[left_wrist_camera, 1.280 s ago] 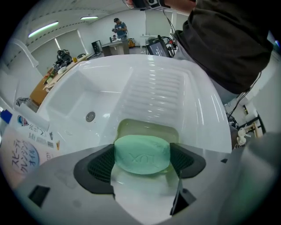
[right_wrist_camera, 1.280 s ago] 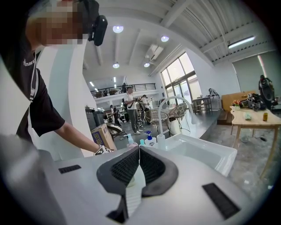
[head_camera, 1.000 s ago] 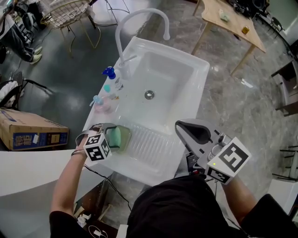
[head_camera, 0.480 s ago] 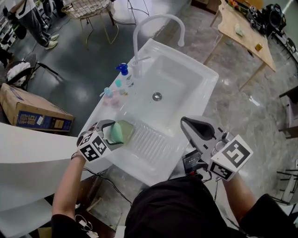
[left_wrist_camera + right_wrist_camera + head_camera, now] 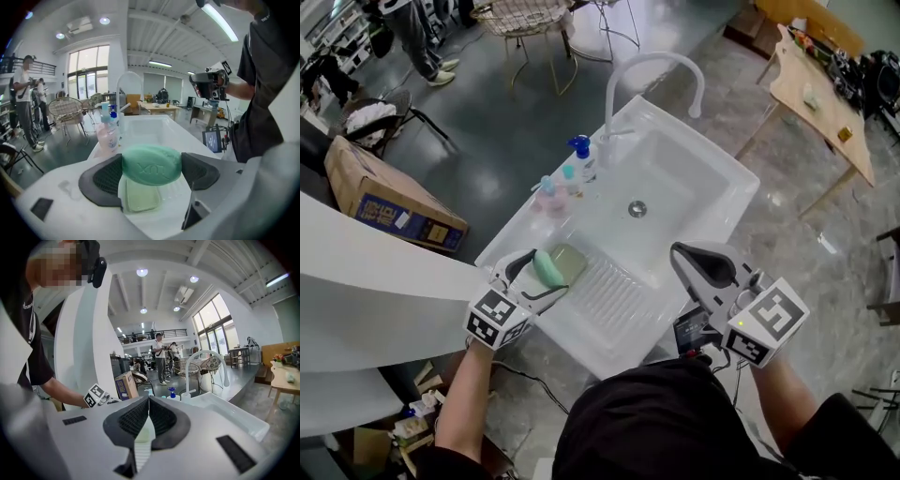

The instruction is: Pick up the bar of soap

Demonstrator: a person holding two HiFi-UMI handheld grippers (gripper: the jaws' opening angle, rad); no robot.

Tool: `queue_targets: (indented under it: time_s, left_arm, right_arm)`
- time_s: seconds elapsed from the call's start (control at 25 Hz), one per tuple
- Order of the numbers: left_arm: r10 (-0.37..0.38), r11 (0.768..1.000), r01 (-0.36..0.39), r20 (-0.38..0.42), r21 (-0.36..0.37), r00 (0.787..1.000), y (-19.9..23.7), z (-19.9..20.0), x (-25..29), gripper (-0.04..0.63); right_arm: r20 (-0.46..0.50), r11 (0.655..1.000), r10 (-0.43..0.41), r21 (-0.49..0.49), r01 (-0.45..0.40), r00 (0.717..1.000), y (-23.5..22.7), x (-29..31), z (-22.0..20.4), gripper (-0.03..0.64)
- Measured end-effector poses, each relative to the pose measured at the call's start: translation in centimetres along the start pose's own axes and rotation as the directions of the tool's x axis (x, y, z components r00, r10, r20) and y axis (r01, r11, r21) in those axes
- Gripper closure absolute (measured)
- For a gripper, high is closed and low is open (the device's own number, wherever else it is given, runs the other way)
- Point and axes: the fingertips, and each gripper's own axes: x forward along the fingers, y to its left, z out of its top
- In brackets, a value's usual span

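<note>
**Left gripper clamped on the green bar of soap**

From the head view, we see this gripper holding the soap over the ribbed drainboard of the white sink, by the pale soap dish. The right gripper hangs at the sink's near corner, well apart from the soap.

From the left gripper view, we see both pads pressing the soap's ends, the dish showing just below it.

From the right gripper view, we see its jaws closed together, gripping nothing.
</note>
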Motion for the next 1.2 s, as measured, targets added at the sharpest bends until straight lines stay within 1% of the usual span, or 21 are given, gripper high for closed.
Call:
queue_targets:
  time_s: [0.08, 0.16, 0.24, 0.32, 0.44, 0.52, 0.6, 0.72, 0.84, 0.92, 1.08, 1.16, 1.2]
  left_arm:
    - [0.047, 0.998, -0.044, 0.056, -0.050, 0.997, -0.3, 1.2, -0.8, 0.210]
    - [0.103, 0.990, -0.091, 0.116, -0.104, 0.988, -0.4, 2.5, -1.8, 0.210]
    - [0.159, 0.979, -0.133, 0.172, -0.153, 0.972, -0.6, 3.7, -2.8, 0.210]
    - [0.213, 0.966, -0.170, 0.224, -0.197, 0.951, -1.1, 4.7, -3.8, 0.210]
    - [0.288, 0.943, -0.217, 0.291, -0.252, 0.912, -2.1, 6.1, -5.2, 0.210]
    - [0.321, 0.932, -0.235, 0.329, -0.276, 0.888, -3.0, 7.0, -6.1, 0.210]
    - [0.352, 0.921, -0.251, 0.360, -0.298, 0.864, -3.8, 8.0, -7.1, 0.210]
    - [0.408, 0.896, -0.278, 0.395, -0.346, 0.823, -5.3, 9.2, -8.5, 0.210]
    - [0.463, 0.869, -0.309, 0.418, -0.386, 0.781, -6.7, 10.2, -9.8, 0.210]
    - [0.503, 0.849, -0.335, 0.429, -0.409, 0.750, -7.6, 10.9, -10.6, 0.210]
    - [0.583, 0.799, -0.386, 0.438, -0.461, 0.684, -9.1, 12.0, -11.7, 0.211]
    - [0.611, 0.779, -0.401, 0.439, -0.481, 0.659, -9.8, 12.2, -12.2, 0.210]
    - [0.618, 0.774, -0.405, 0.439, -0.488, 0.652, -10.2, 12.2, -12.3, 0.211]
  right_arm:
    - [0.002, 1.000, 0.017, -0.008, -0.017, 1.000, 0.1, 0.1, 0.2, 0.609]
    - [0.002, 0.999, 0.035, -0.020, -0.035, 0.999, 0.3, 0.2, 0.4, 0.609]
    - [0.000, 0.998, 0.053, -0.033, -0.053, 0.999, 0.6, 0.3, 0.5, 0.609]
    - [0.000, 0.997, 0.070, -0.043, -0.070, 0.998, 0.7, 0.1, 0.6, 0.609]
    - [-0.001, 0.994, 0.094, -0.056, -0.094, 0.996, 0.7, -0.1, 0.7, 0.609]
    - [0.002, 0.992, 0.107, -0.061, -0.106, 0.994, 0.6, -0.3, 0.8, 0.609]
    - [0.006, 0.991, 0.117, -0.064, -0.116, 0.993, 0.4, -0.3, 0.9, 0.609]
    - [0.002, 0.989, 0.136, -0.061, -0.136, 0.991, 0.1, -0.5, 0.9, 0.609]
    - [-0.004, 0.985, 0.160, -0.059, -0.160, 0.987, -0.2, -0.6, 0.7, 0.609]
    - [-0.006, 0.982, 0.181, -0.056, -0.181, 0.983, -0.4, -0.6, 0.6, 0.609]
    - [-0.008, 0.976, 0.215, -0.043, -0.215, 0.977, -0.9, -0.9, 0.1, 0.609]
    - [-0.004, 0.972, 0.232, -0.040, -0.232, 0.973, -1.0, -1.0, -0.3, 0.609]
    - [-0.004, 0.970, 0.239, -0.039, -0.239, 0.971, -1.1, -1.0, -0.5, 0.609]
